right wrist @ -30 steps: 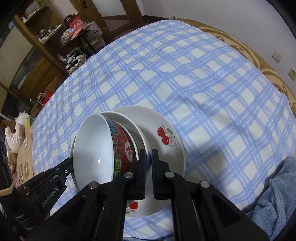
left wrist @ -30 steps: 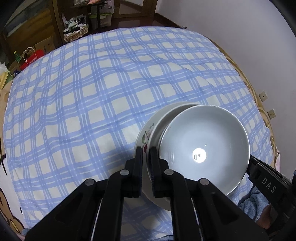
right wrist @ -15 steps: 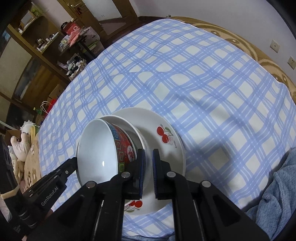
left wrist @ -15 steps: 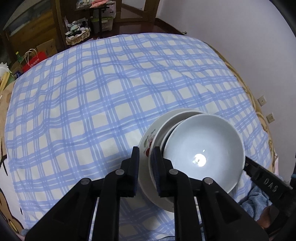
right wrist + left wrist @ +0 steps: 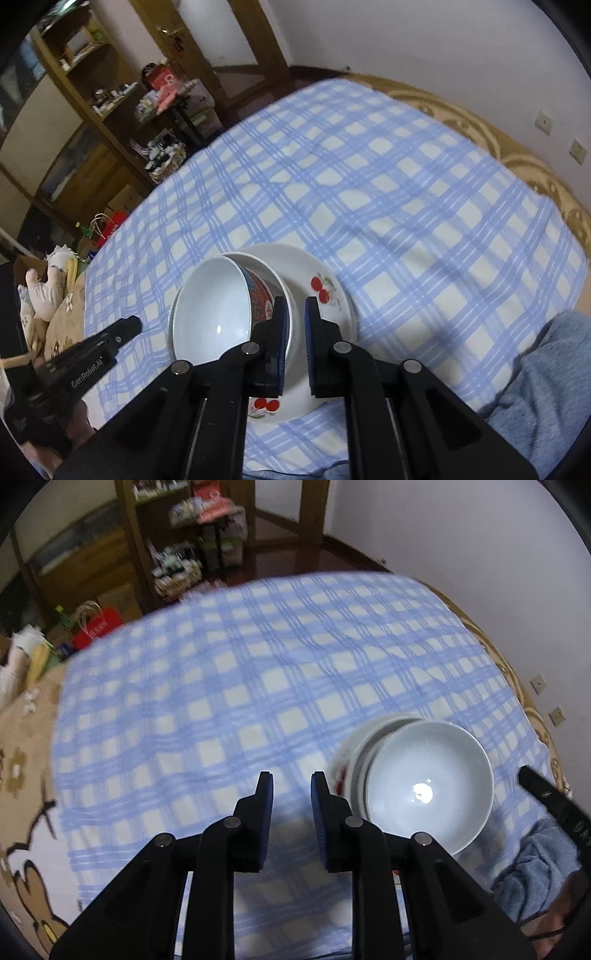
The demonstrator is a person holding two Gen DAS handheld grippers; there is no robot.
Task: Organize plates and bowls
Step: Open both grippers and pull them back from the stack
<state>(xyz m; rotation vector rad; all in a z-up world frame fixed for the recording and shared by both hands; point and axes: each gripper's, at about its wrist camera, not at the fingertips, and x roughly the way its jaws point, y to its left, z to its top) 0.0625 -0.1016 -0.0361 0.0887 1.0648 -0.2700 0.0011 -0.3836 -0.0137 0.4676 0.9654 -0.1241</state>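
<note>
A white bowl (image 5: 428, 786) (image 5: 210, 310) with a red and blue pattern on its outside leans inside a second white bowl (image 5: 291, 332). Both rest on a cherry-printed plate (image 5: 325, 280) (image 5: 343, 753) on the checked cloth. My left gripper (image 5: 291, 779) hangs over bare cloth just left of the stack. Its jaws are opening and nothing is between them. My right gripper (image 5: 294, 301) hovers above the stack's right side, its jaws almost together with only a thin slit and gripping nothing. Each gripper shows at the edge of the other's view, the left gripper (image 5: 92, 354) and the right gripper (image 5: 543, 794).
The blue-and-white checked cloth (image 5: 388, 184) covers a round table beside a white wall with sockets (image 5: 543, 120). Blue-grey fabric (image 5: 535, 387) lies at the near edge. Wooden shelves (image 5: 92, 110), a red bag (image 5: 98, 627) and a plush toy (image 5: 44, 291) stand beyond the table.
Both grippers have risen and drawn back, so the stack looks smaller. The left jaws have spread and let go of the stack's rim. The stack has stayed on the table.
</note>
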